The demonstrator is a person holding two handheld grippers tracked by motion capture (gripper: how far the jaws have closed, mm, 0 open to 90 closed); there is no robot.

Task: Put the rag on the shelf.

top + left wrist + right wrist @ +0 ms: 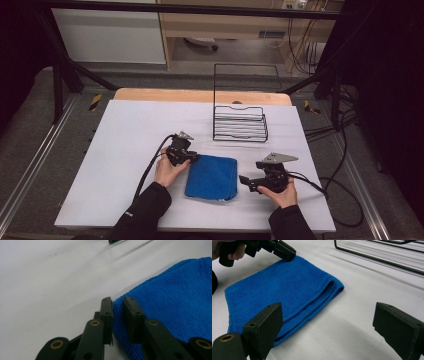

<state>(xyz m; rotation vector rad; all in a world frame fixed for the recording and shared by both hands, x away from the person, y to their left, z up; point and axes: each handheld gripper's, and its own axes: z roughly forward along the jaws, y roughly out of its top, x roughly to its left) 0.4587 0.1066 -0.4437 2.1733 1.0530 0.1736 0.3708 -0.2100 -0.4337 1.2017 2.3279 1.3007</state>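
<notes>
Right gripper point(243, 181): near the front edge of the table point(125, 135), right of the cloth point(212, 177); held in the right hand point(281, 192); jaws wide apart, pointing left at the cloth's right edge; nothing between them; in the right gripper view they stand clear of the cloth, over bare white surface.
Cloth: blue, folded, flat on the table, near the front edge and about midway between the left and right edges; folded layers show along its right edge point(329, 292).
Left gripper point(192, 158): at the cloth's far left corner; held in the left hand point(167, 171); jaws nearly together with the cloth's corner point(117, 307) pinched between them; tips low at the surface.
Rack point(240, 122): black wire, toward the far edge of the table, beyond the cloth and apart from it; its tall back frame stands upright.
</notes>
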